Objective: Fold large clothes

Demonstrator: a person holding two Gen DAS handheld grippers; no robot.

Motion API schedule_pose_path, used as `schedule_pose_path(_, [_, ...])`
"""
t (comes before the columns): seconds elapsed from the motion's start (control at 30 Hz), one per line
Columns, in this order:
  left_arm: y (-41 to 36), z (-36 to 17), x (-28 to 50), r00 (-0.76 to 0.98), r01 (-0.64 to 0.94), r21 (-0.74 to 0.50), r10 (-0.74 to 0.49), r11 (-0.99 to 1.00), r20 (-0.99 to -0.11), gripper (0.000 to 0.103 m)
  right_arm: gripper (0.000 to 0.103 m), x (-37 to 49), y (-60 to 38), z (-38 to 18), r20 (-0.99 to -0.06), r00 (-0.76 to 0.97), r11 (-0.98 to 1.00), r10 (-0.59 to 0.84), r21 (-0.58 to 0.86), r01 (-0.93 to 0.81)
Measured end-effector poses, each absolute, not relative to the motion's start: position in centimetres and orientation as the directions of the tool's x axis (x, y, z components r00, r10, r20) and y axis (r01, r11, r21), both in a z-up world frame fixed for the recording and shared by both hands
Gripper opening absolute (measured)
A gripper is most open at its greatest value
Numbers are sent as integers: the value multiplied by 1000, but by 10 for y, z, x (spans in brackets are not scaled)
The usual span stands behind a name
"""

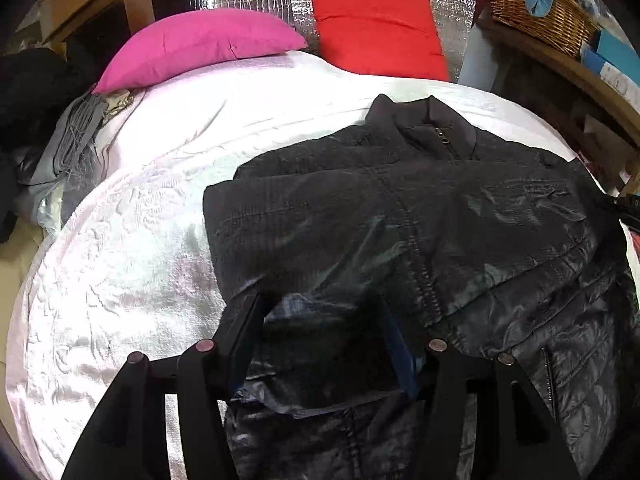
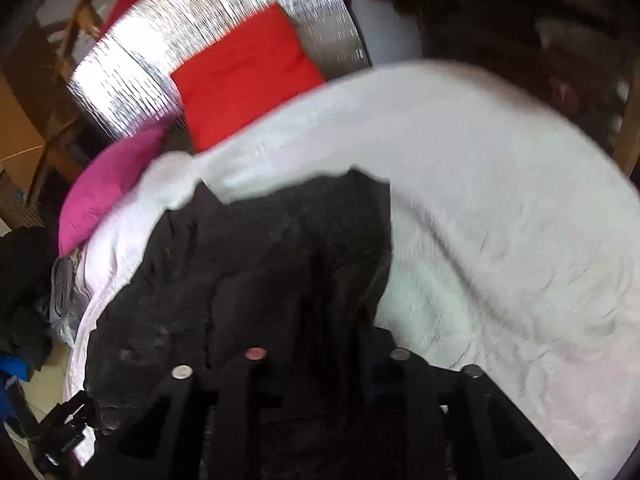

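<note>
Jacket point(image 1: 400, 208) collar zip (left view only), right view blurred

No text, label, brand or number can be read in either view. The boxes point(image 1: 616, 60) just right of the basket point(image 1: 536, 12) show only blurred, unreadable marks.

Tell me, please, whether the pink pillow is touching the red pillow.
Apart. The left wrist view shows silver foil backing between the pink pillow and the red pillow, a plain gap.
</note>
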State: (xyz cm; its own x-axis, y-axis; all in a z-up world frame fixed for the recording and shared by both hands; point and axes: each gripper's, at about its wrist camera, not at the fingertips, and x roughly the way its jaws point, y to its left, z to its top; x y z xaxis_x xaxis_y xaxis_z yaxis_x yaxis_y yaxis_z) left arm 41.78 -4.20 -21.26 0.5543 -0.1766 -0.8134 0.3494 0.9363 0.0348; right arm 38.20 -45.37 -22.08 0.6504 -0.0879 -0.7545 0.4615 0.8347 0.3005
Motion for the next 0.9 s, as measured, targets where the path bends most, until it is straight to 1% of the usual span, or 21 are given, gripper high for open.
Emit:
schedule_pose_path(0.07, [-48, -223, 420, 539, 349, 80, -131, 934, -832, 60, 16, 385, -461, -235, -785, 613, 824, -87, 289, 487])
schedule_pose_path(0.13, [-53, -229, 419, 535, 362, 116, -104, 925, -839, 60, 16, 390, -472, -260, -829, 560, 791, -20, 329, 516])
schedule_pose_path(0.2, [-56, -225, 418, 543, 365, 124, -103, 923, -833, 60, 18, 389, -479, -257, -812, 583, 762, 12, 385, 521])
schedule_pose_path(0.23, [-55, -222, 418, 546, 363, 108, -117, 925, -830, 60, 19, 385, -480, -252, -804, 594, 753, 24, 405, 519])
schedule_pose_path(0.3, [-48, -213, 418, 552, 348, 63, -151, 935, -820, 60, 19, 375, -486, -235, -763, 644, 728, 49, 469, 500])
schedule_pose_path(0.37, [-39, -202, 416, 576, 330, 21, -184, 944, -796, 60, 20, 360, -488, -217, -698, 716, 717, 22, 510, 475])
schedule_pose_path(0.4, [-36, -197, 414, 590, 326, 11, -195, 945, -783, 61, 35, 354, -486, -209, -668, 744, 722, 20, 524, 451])
schedule_pose_path(0.43, [-33, -193, 411, 605, 321, 8, -198, 947, -771, 62, 77, 352, -482, -203, -649, 761, 732, 23, 529, 429])
schedule_pose_path(0.47, [-32, -188, 409, 628, 307, 15, -191, 952, -755, 63, 97, 348, -476, -195, -622, 783, 748, 18, 528, 402])
schedule_pose_path(0.5, [-33, -187, 411, 639, 296, 20, -183, 955, -747, 63, 102, 345, -468, -188, -580, 815, 769, -2, 520, 372])
schedule_pose_path(0.53, [-33, -186, 410, 649, 284, 23, -175, 959, -741, 63, 102, 343, -458, -182, -555, 832, 798, -13, 495, 343])
schedule_pose_path(0.6, [-33, -188, 412, 649, 276, 23, -168, 961, -742, 63, 100, 349, -435, -178, -581, 814, 858, 9, 422, 292])
schedule_pose_path(0.67, [-37, -196, 413, 641, 277, 50, -146, 959, -753, 63, 80, 360, -414, -182, -598, 801, 892, 34, 380, 246])
schedule_pose_path(0.7, [-42, -201, 414, 640, 279, 87, -118, 956, -759, 63, 65, 372, -401, -188, -639, 768, 913, 43, 338, 230])
schedule_pose_path(0.73, [-48, -208, 415, 632, 284, 126, -87, 951, -770, 63, 52, 375, -391, -197, -672, 738, 927, 64, 313, 205])
schedule_pose_path(0.8, [-55, -218, 414, 603, 303, 159, -60, 940, -796, 63, 40, 390, -376, -215, -735, 676, 945, 60, 260, 199])
schedule_pose_path(0.87, [-62, -231, 415, 575, 322, 196, -27, 926, -818, 64, 39, 399, -374, -237, -792, 608, 951, 53, 226, 210])
schedule_pose_path(0.9, [-64, -234, 414, 573, 333, 216, -15, 918, -819, 64, 40, 402, -375, -244, -805, 590, 951, 59, 225, 212])
